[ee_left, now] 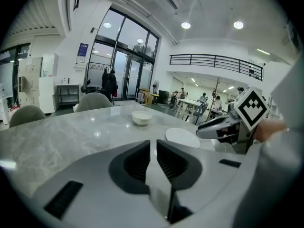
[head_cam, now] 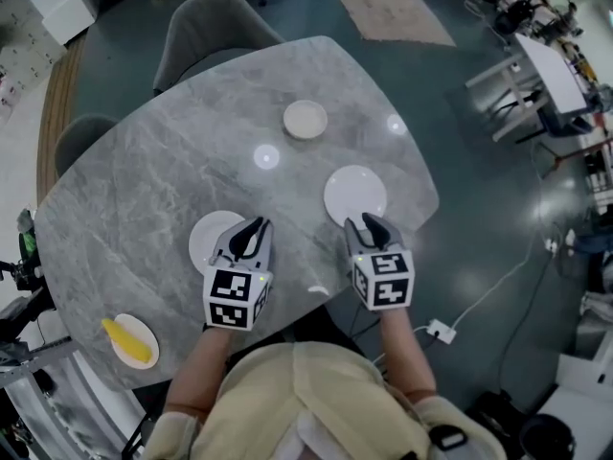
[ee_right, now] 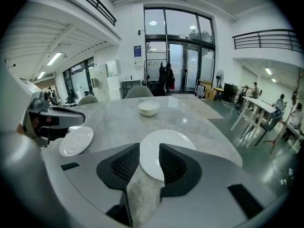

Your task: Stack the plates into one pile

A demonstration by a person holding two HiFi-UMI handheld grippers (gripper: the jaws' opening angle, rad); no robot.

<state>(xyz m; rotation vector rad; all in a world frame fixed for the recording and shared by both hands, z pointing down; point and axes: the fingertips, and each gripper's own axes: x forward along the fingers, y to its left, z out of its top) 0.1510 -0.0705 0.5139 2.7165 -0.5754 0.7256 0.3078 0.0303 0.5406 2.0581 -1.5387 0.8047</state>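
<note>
Two white plates lie on the grey marble table point(head_cam: 144, 199). One plate point(head_cam: 354, 193) point(ee_right: 167, 148) point(ee_left: 182, 137) is at the right; my right gripper point(head_cam: 370, 222) point(ee_right: 149, 150) stands open at its near rim, which shows in the gap between the jaws. The other plate point(head_cam: 204, 239) point(ee_right: 76, 140) is at the left. My left gripper point(head_cam: 251, 227) point(ee_left: 153, 145) hovers over its right edge, jaws only narrowly apart with nothing between them. A small cream bowl point(head_cam: 305, 119) point(ee_left: 141, 118) point(ee_right: 148, 108) sits farther back.
At the front left corner is a small plate point(head_cam: 133, 341) with a yellow item on it. Two grey chairs point(head_cam: 213, 29) point(head_cam: 80, 140) stand at the table's far side. A white cable and plug point(head_cam: 442, 331) lie on the floor at the right.
</note>
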